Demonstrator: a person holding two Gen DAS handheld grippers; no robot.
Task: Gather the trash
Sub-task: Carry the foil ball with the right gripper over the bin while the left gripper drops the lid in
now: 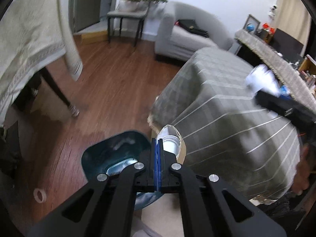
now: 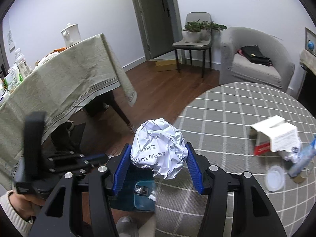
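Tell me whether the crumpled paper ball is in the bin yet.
Not yet. The paper ball sits clamped in the right gripper, above the teal bin.

Probably a home living room: armchair (image 2: pixel 254 59), clothed table (image 2: pixel 59 83), potted plants (image 2: pixel 194 30).

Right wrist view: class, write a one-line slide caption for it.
Right gripper carries a crumpled paper ball above the teal bin beside the checked round table.

Crumpled white paper ball (image 2: pixel 159 152), printed text showing, sits pinched between my right claw's (image 2: pixel 158 165) blue pads. Teal bin (image 2: pixel 138 197) stands on the floor below it, beside the checked worktop (image 2: pixel 237 118); scraps lie inside.
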